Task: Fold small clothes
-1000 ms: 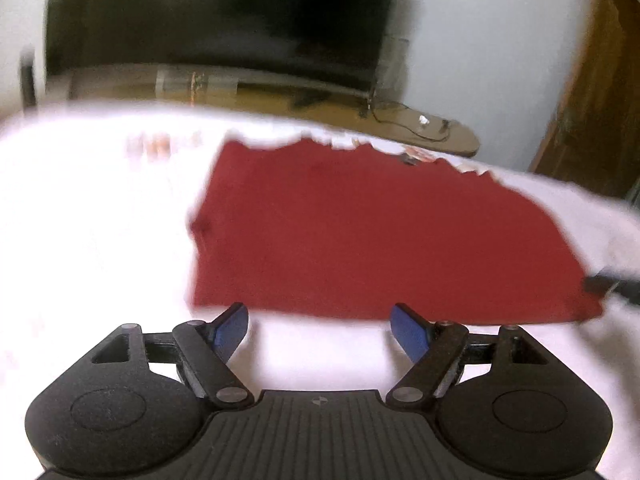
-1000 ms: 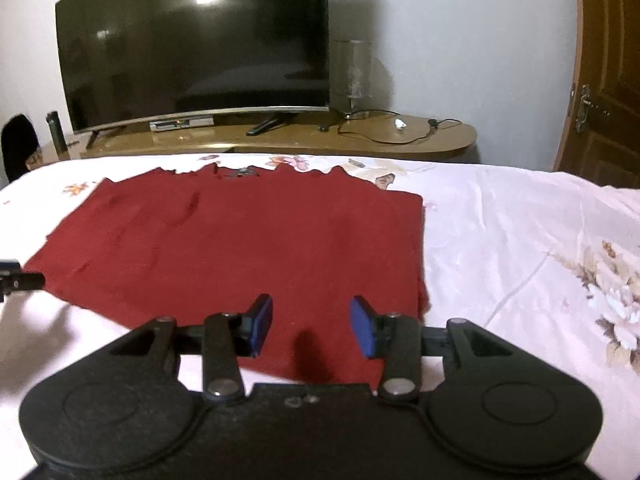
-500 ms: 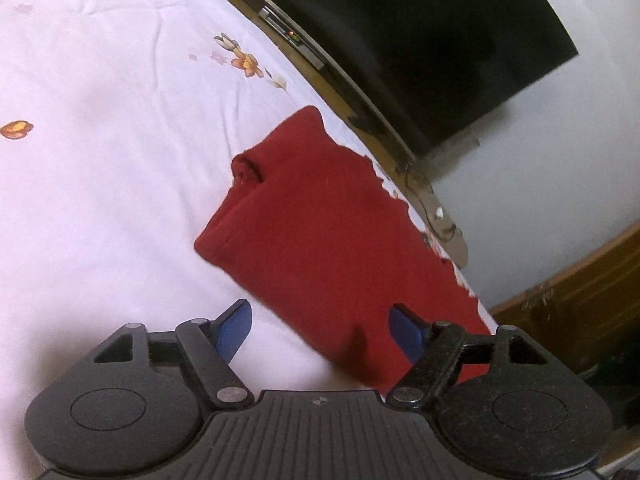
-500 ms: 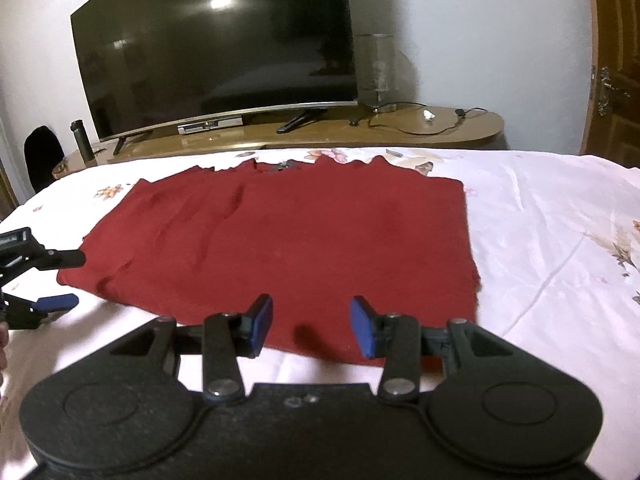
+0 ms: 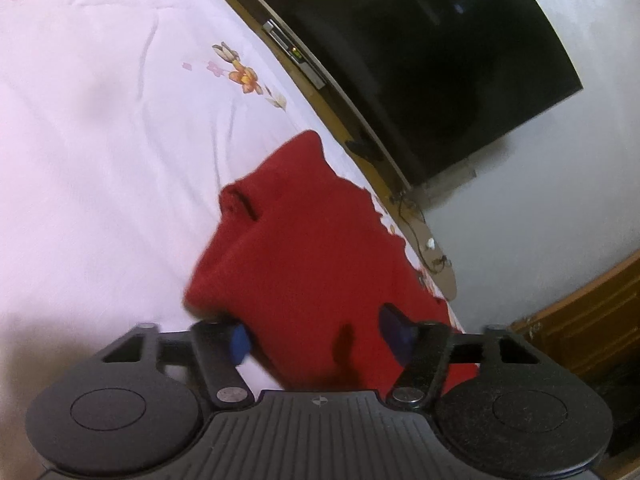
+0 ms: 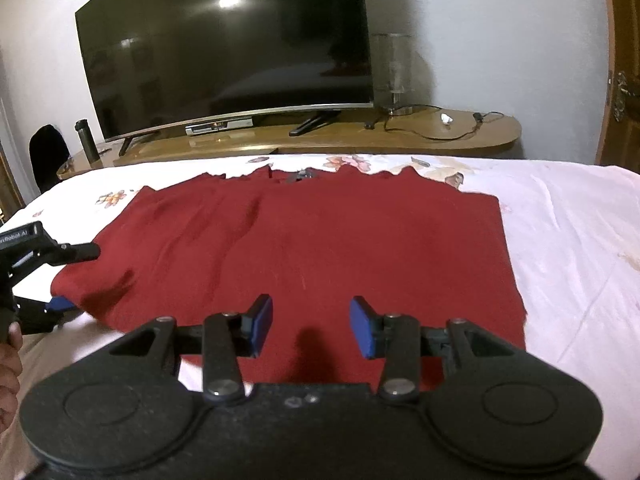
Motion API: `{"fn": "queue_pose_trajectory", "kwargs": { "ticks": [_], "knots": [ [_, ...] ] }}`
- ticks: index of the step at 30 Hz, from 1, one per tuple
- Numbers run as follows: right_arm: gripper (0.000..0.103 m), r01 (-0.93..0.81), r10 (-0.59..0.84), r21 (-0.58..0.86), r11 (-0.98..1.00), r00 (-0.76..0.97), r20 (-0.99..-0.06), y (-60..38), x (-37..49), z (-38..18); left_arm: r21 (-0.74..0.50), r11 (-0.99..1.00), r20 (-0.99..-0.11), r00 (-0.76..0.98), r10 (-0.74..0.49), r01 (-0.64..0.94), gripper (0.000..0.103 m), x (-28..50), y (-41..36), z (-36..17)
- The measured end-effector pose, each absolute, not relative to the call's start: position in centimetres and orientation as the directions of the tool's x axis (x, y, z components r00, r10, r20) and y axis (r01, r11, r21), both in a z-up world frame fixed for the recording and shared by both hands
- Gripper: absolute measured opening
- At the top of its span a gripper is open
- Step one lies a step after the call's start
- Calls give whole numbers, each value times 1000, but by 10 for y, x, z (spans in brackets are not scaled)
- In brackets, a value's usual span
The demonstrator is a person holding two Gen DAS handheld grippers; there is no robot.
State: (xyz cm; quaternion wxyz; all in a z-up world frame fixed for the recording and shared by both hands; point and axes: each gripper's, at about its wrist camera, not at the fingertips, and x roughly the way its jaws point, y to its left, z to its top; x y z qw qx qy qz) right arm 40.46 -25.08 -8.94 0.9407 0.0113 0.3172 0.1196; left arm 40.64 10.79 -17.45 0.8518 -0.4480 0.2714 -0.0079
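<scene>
The red garment (image 6: pixel 304 248) lies spread flat on the bed (image 6: pixel 572 240), its neckline toward the television. The right wrist view shows its whole outline. It also shows the left hand-held gripper (image 6: pixel 72 276) at the garment's left edge, one finger above the cloth and one below, spread apart around that corner. The left wrist view is rolled sideways and shows only that end of the garment (image 5: pixel 304 256), with a bunched fold near the sleeve; the left hand-held gripper (image 5: pixel 316 336) has its blue pads wide apart. The right hand-held gripper (image 6: pixel 311 328) is spread too, over the near hem, gripping nothing.

The bed has a white floral sheet. Behind it a wooden TV stand (image 6: pixel 440 136) carries a large dark television (image 6: pixel 228 48), a glass lamp (image 6: pixel 394 72) and cables.
</scene>
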Motion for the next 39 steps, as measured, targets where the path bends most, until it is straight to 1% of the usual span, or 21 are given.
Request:
{"fn": "queue_pose_trajectory", "kwargs": {
  "ticks": [1,2,3,4,7,11,14,15,17,18,19,24,26,28,33,39],
  "knots": [
    [42,-216,231,98,971,771,-593,-250,407,-89,-775,585,-453,855,-251,-239,41,408,112,-179],
    [42,-215,231,99,972,772,-592,-249,410,-88,-787,561,-453,857,-247,-254,22,410,117,-184],
    [42,-216,231,99,971,773,-590,-248,412,-87,-803,532,-454,855,-250,-271,14,411,122,-192],
    [42,-218,232,96,971,774,-589,-247,414,-87,-822,505,-435,861,-262,-262,12,412,126,-198],
    [42,-223,229,85,971,772,-593,-244,424,-88,-811,531,-435,860,-267,-246,12,413,124,-196],
    [41,-229,226,71,971,771,-595,-237,440,-89,-841,489,-405,868,-286,-231,12,413,129,-199],
    [39,-241,231,64,968,771,-594,-232,451,-88,-827,517,-408,868,-282,-221,12,415,127,-198],
    [36,-245,234,64,967,767,-597,-230,455,-88,-824,521,-410,868,-280,-222,12,416,127,-198],
    [16,-260,247,68,963,757,-605,-225,463,-88,-822,527,-406,871,-277,-216,12,412,126,-197],
    [13,-267,250,65,962,753,-609,-221,466,-88,-818,533,-407,872,-274,-215,12,411,125,-196],
    [10,-275,253,59,960,751,-610,-218,468,-89,-816,538,-406,873,-270,-213,9,411,125,-196],
    [7,-315,275,48,948,731,-625,-204,472,-98,-814,546,-399,875,-274,-200,9,412,126,-195],
    [6,-317,252,22,948,706,-662,-200,477,-111,-813,550,-394,876,-277,-192,9,411,126,-194],
    [4,-323,251,8,946,721,-646,-200,477,-118,-812,554,-386,880,-278,-181,9,409,128,-192],
    [4,-301,273,70,951,713,-646,-208,479,-118,-817,548,-385,876,-289,-179,9,408,133,-196],
    [4,-286,295,122,951,707,-643,-213,483,-119,-755,647,-369,887,-279,-110,9,409,122,-165]
  ]
}}
